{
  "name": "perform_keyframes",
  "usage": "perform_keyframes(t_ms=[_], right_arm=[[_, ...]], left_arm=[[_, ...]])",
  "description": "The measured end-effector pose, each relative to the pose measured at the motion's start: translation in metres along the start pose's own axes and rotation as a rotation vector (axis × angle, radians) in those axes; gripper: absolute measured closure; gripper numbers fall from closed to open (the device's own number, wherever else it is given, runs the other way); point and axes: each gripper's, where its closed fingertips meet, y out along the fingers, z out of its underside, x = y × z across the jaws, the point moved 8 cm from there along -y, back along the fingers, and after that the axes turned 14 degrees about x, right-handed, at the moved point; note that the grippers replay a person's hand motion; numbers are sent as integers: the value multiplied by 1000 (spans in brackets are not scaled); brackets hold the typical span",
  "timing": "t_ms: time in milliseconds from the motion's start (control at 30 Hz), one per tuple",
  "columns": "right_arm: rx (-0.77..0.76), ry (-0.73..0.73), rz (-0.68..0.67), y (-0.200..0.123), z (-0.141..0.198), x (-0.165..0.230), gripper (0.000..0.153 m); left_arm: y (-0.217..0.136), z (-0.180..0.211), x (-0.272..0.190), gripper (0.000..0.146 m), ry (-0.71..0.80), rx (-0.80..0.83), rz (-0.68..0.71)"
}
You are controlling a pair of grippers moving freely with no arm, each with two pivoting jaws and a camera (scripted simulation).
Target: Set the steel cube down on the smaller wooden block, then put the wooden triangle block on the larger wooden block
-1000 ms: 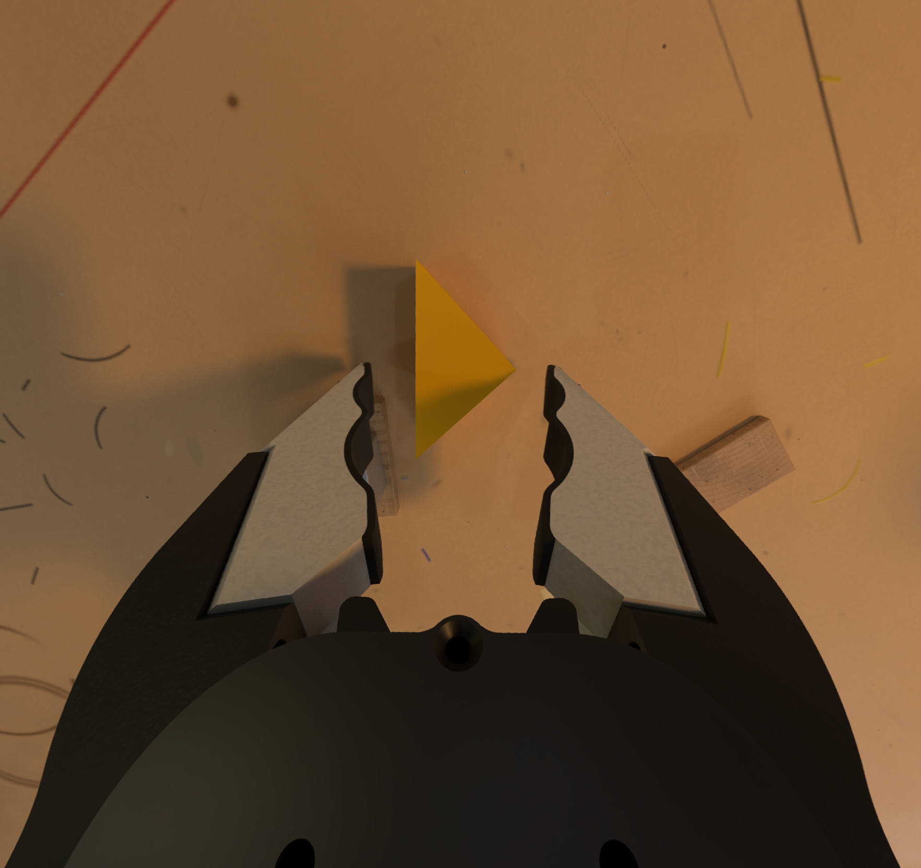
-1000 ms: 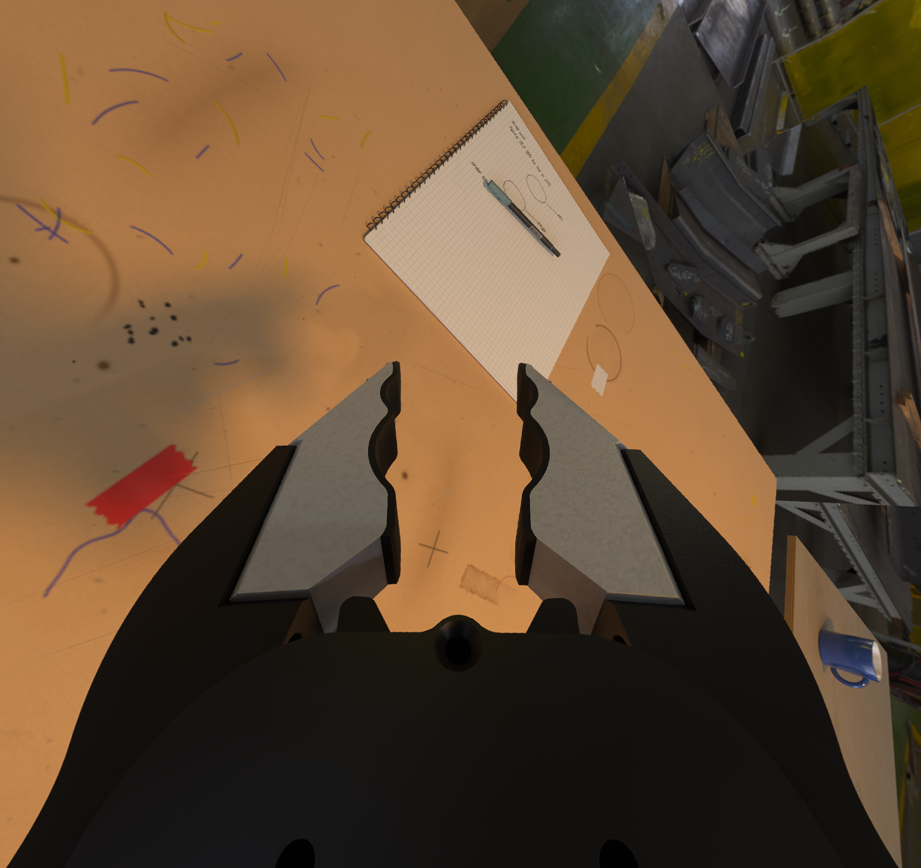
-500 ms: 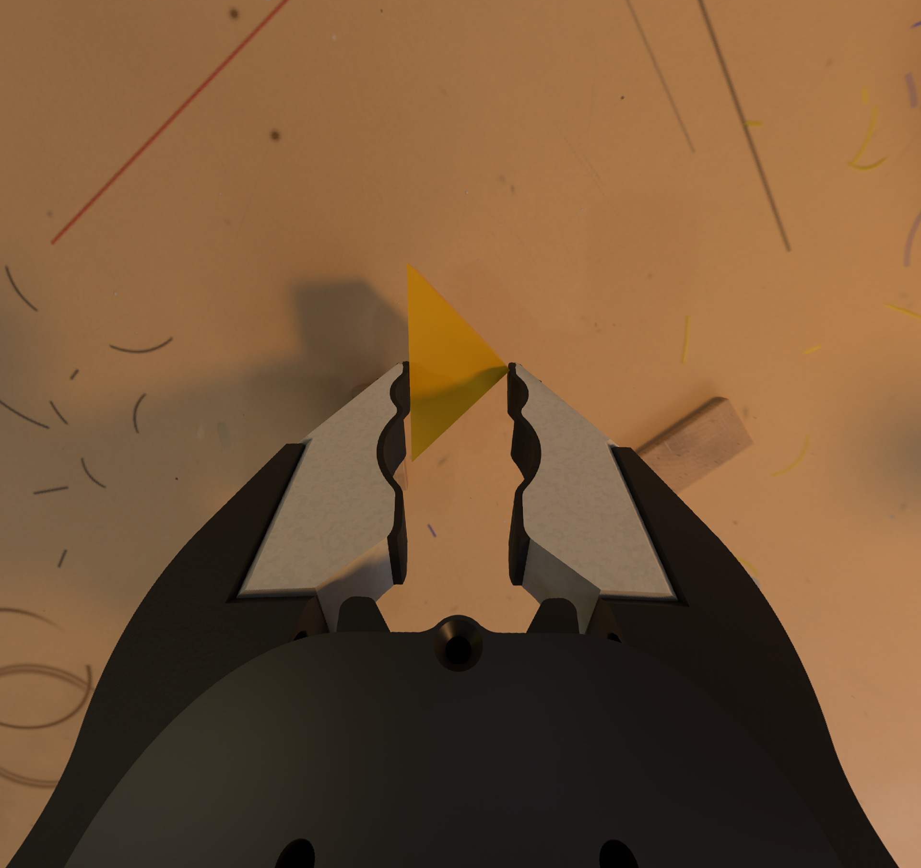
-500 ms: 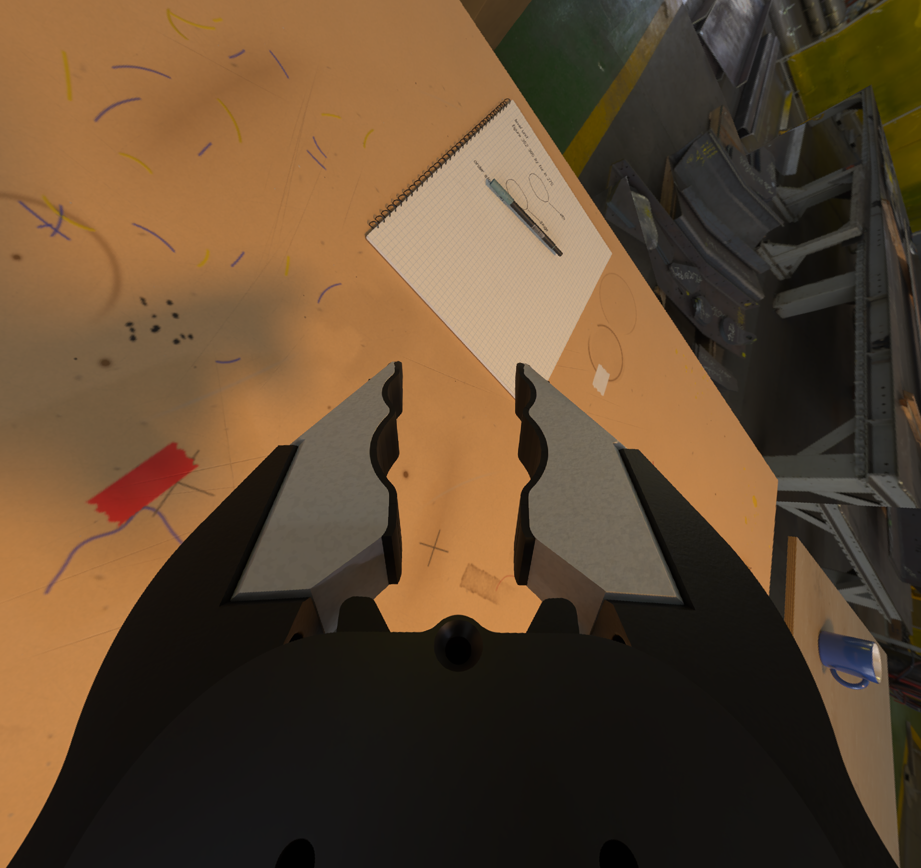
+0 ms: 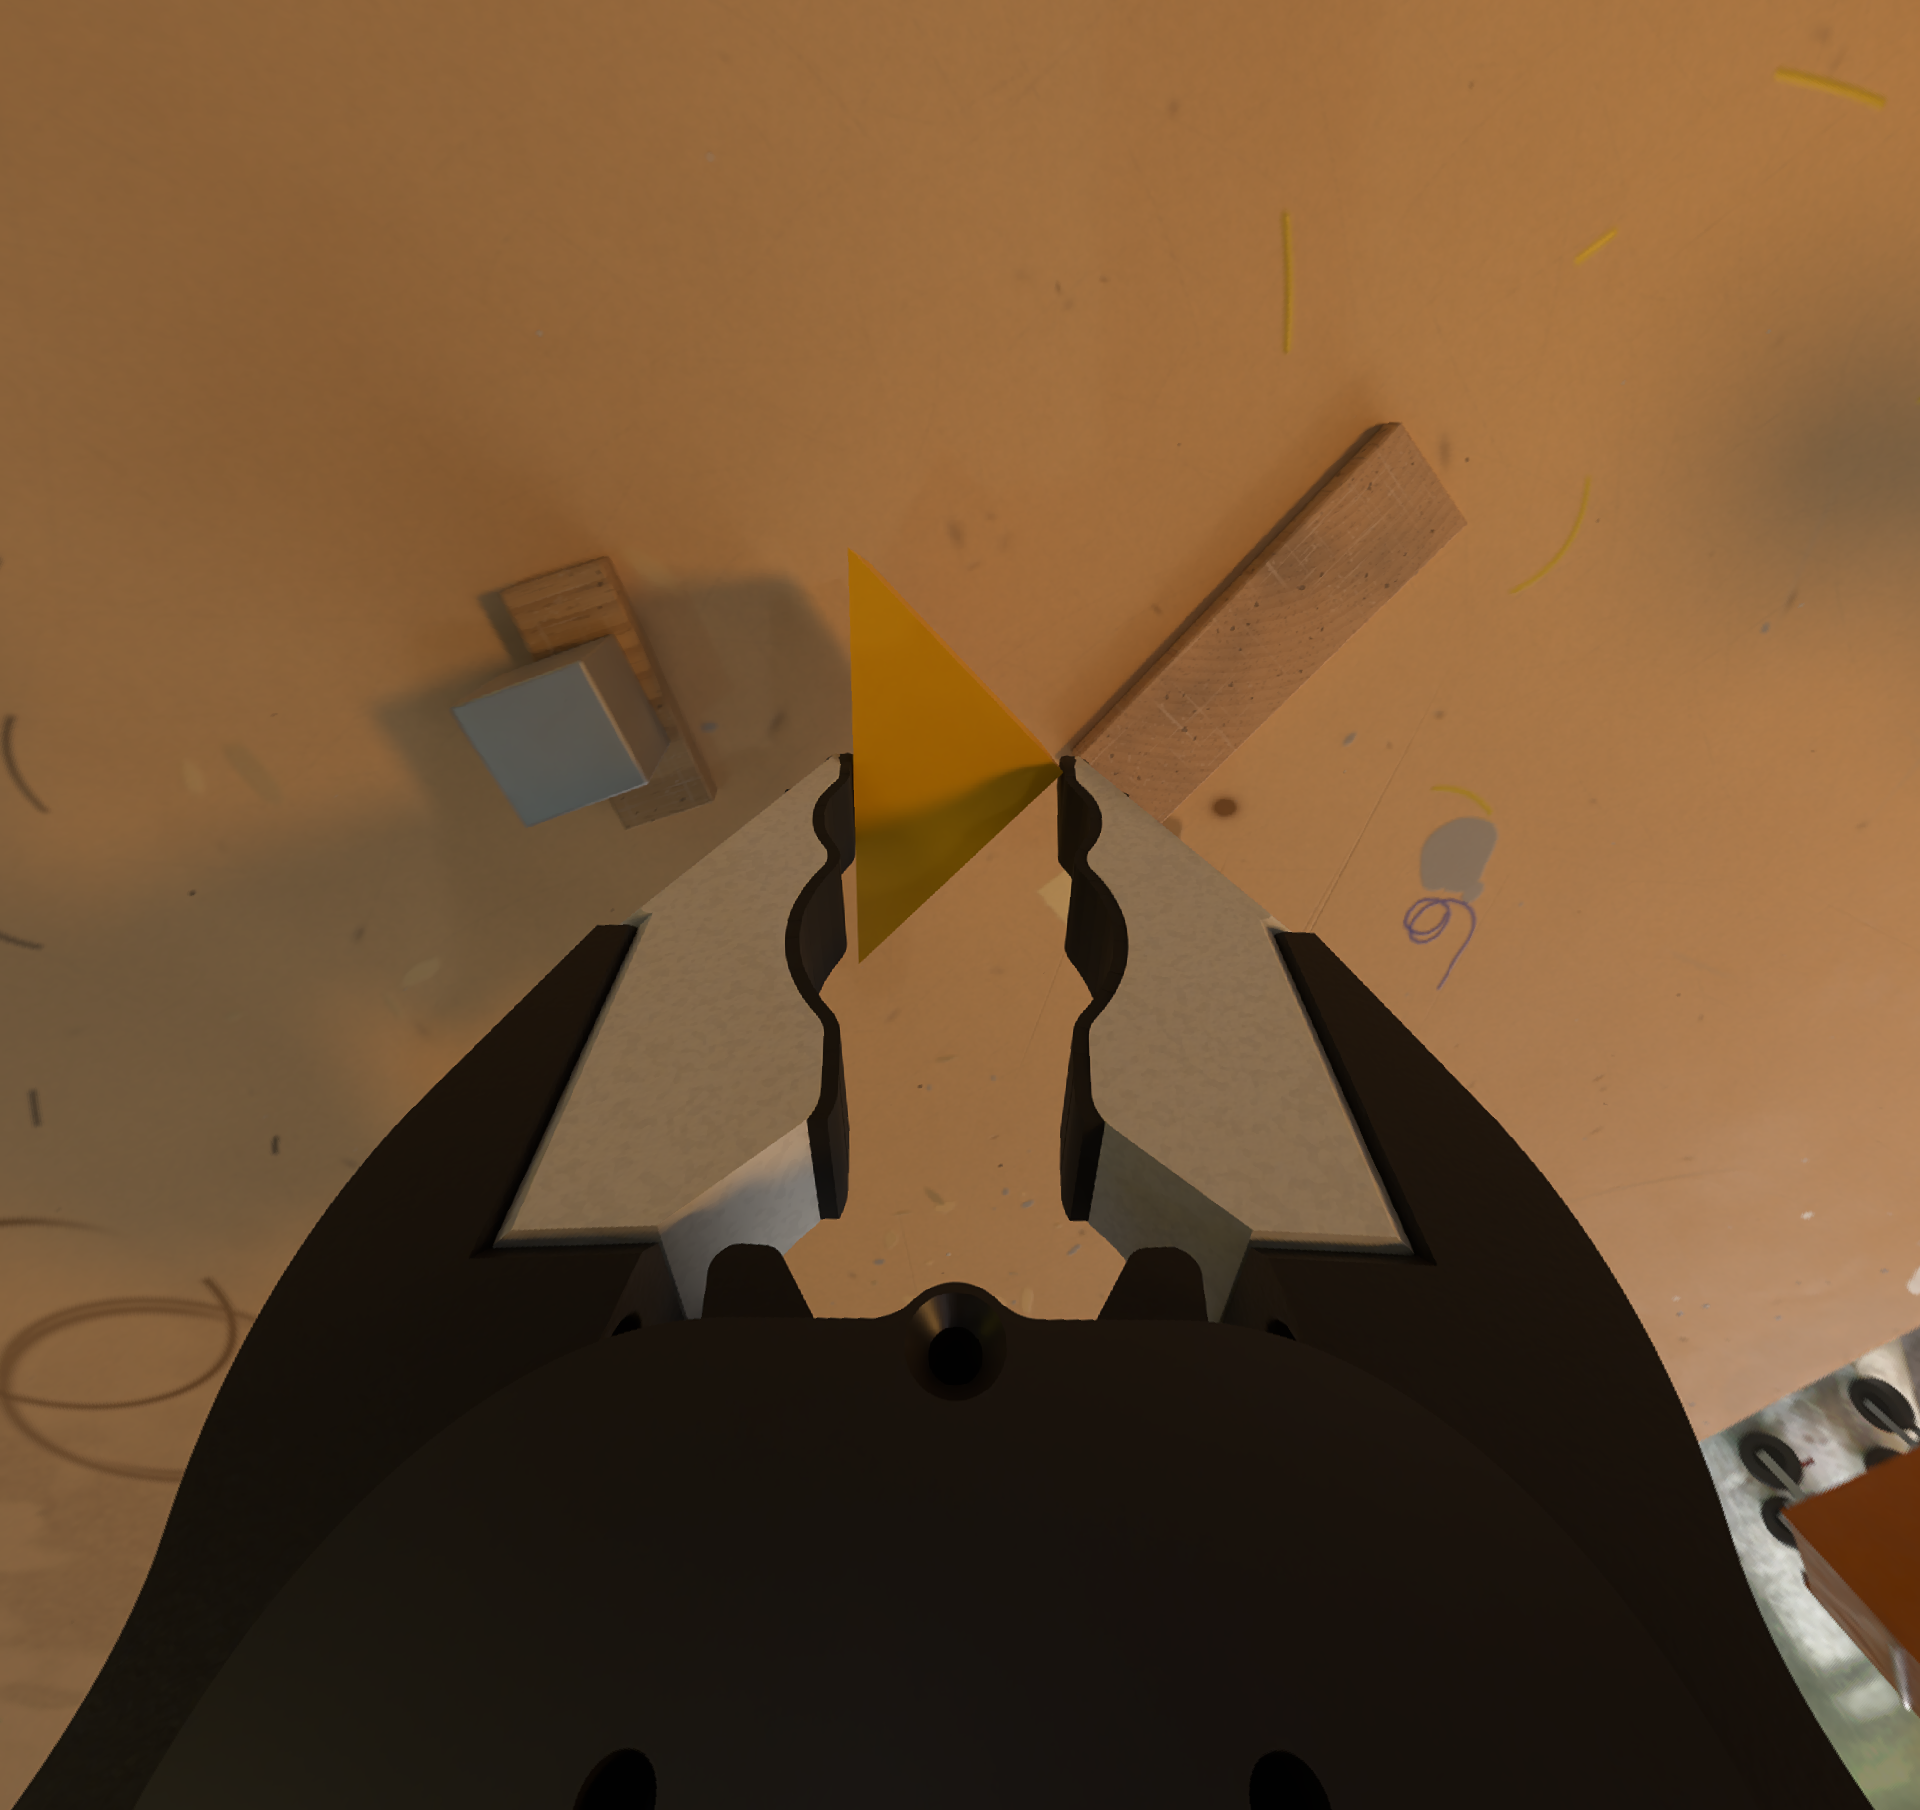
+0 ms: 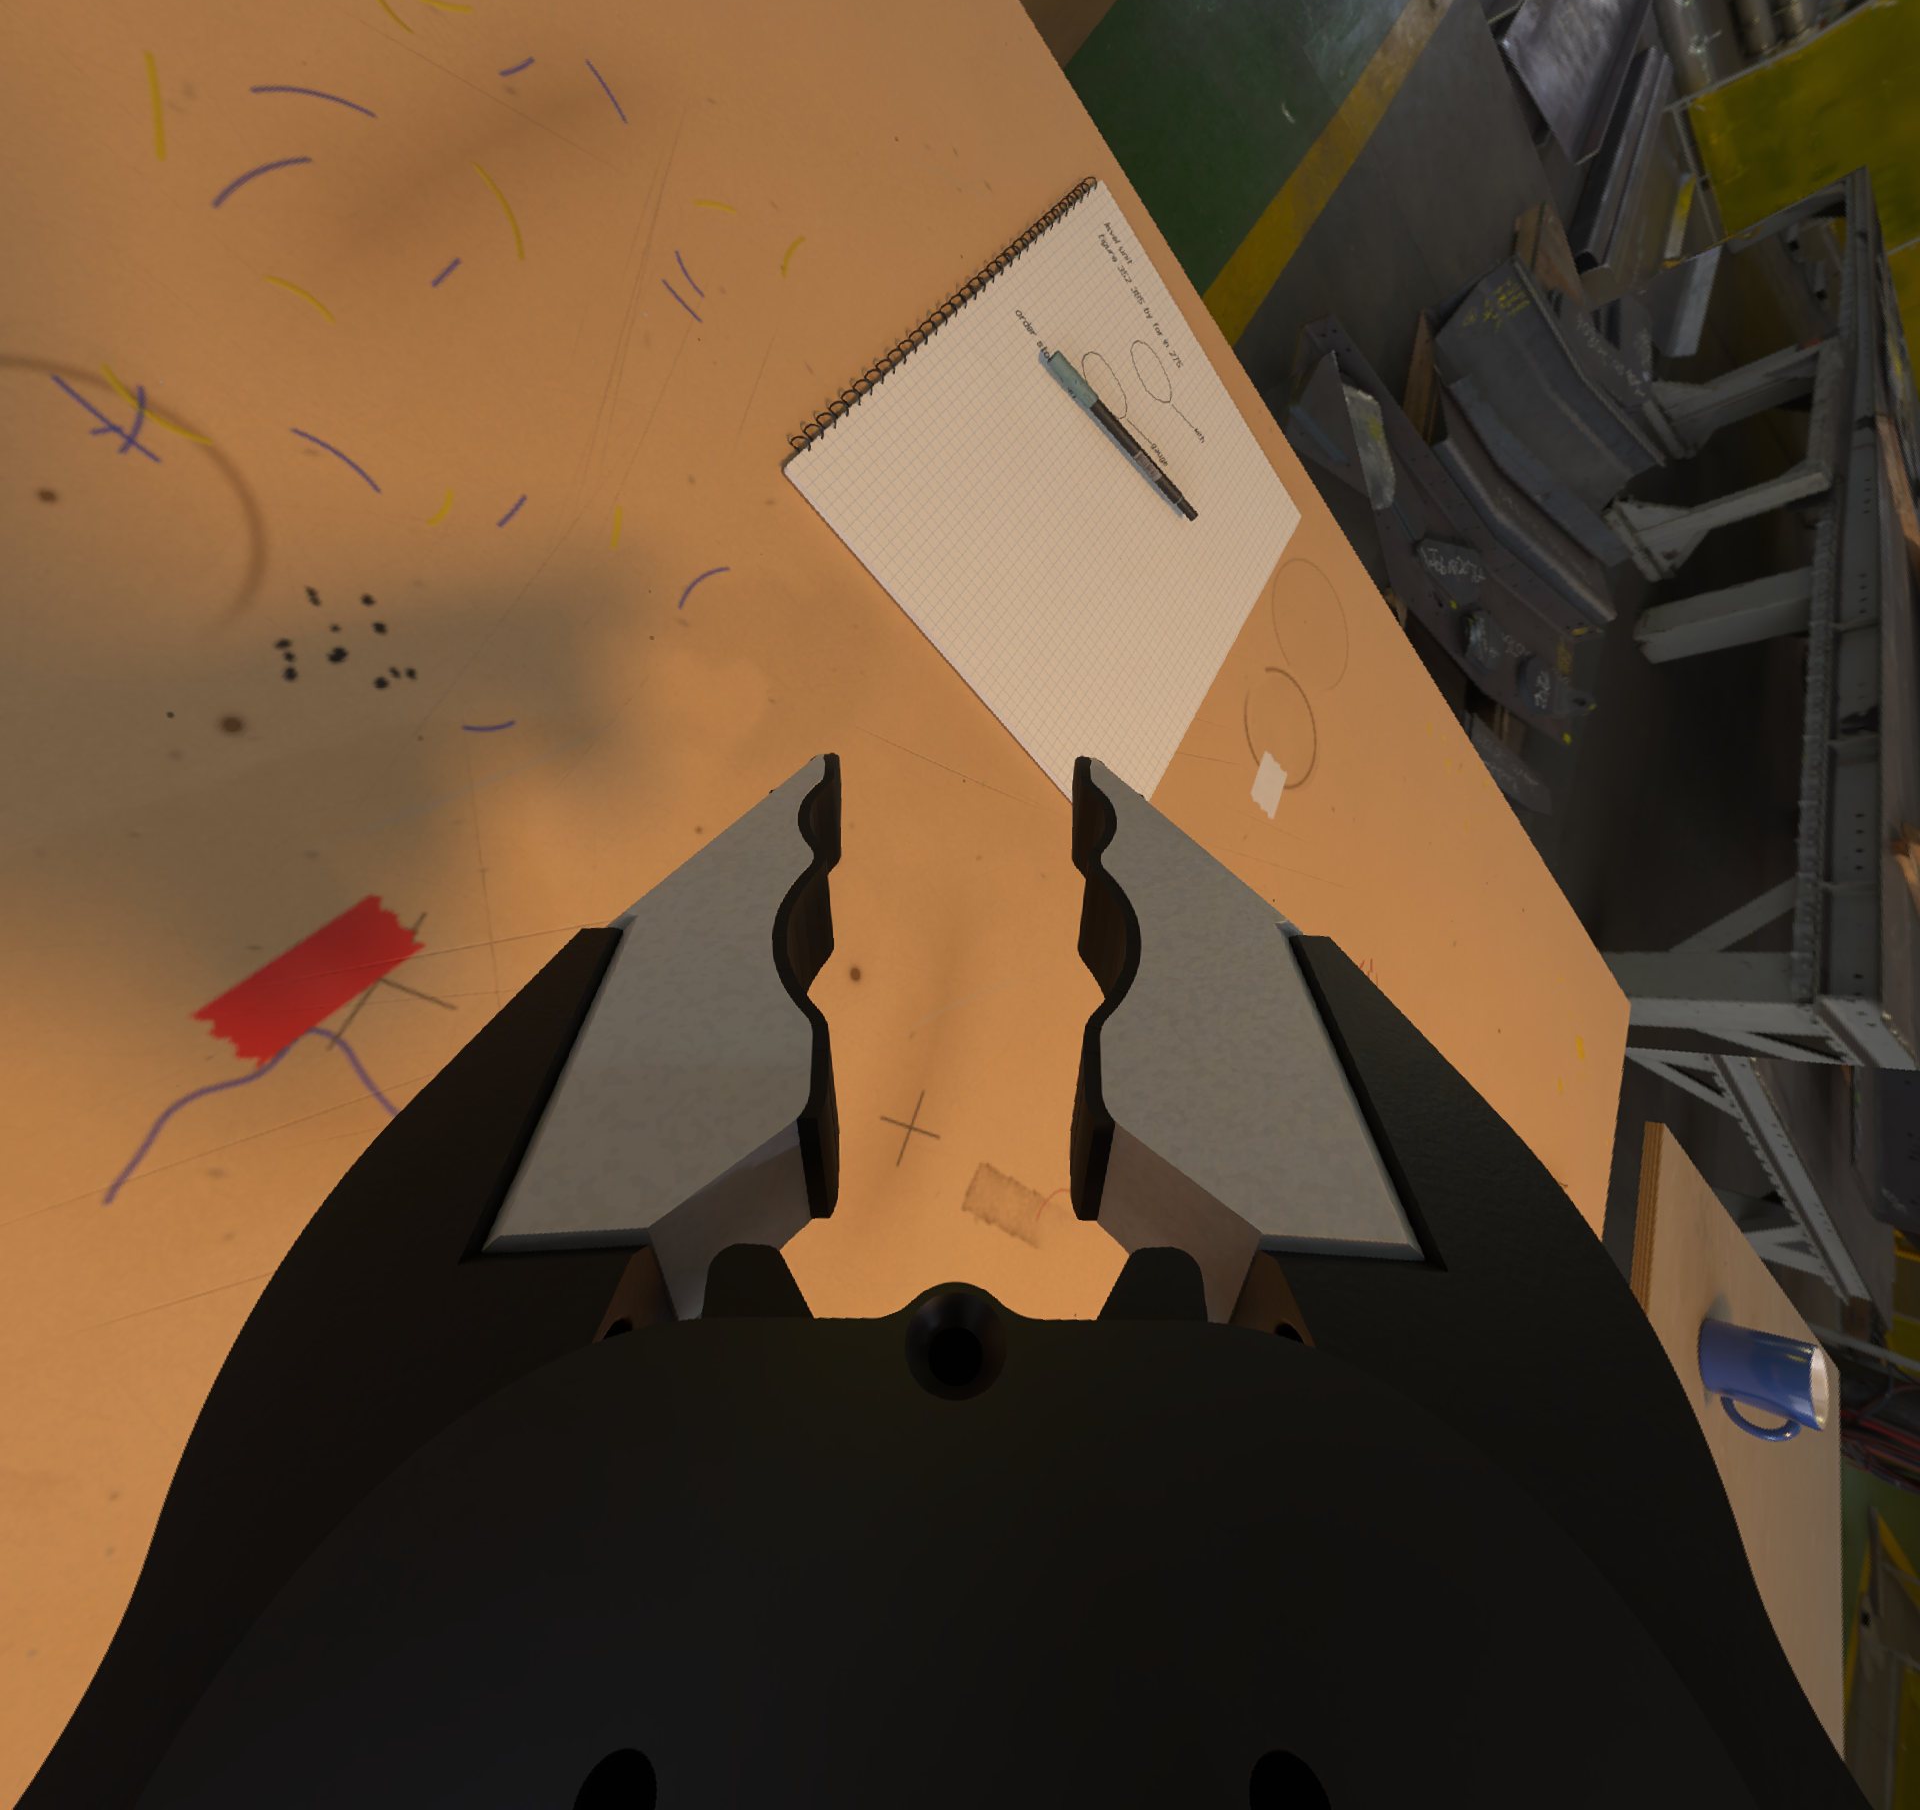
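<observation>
My left gripper clamped on the triangle, cube resting on small block, my right gripper parted, holding nothing

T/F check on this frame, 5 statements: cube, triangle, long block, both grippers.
1. The steel cube sits on the smaller wooden block. True.
2. The left gripper is empty. False: its fingers are closed on the yellow triangle block.
3. The triangle block rests on the larger wooden block. False: it is held in the gripper, and only its tip lines up with the block's near end.
4. The right gripper holds nothing, fingers apart. True.
5. A pen lies on the bare table beside the notepad. False: it lies on the notepad.
</observation>
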Motion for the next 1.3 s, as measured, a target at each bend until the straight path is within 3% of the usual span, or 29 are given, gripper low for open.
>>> perform_keyframes(t_ms=[200,567,800,900,1300], right_arm=[[6,-4,-6,1,1,0,108],[4,-21,-8,1,1,1,108],[18,-51,-8,3,-1,6,108],[21,-56,-9,4,-1,6,108],[34,-64,-10,6,0,6,108]], left_arm=[[-11,9,-3,107,18,-30,-12],[-11,7,-34,107,328,-66,68],[14,-6,-52,107,611,-25,-113],[18,-13,-58,107,628,-36,-56],[30,-16,-64,107,714,-22,-49]])
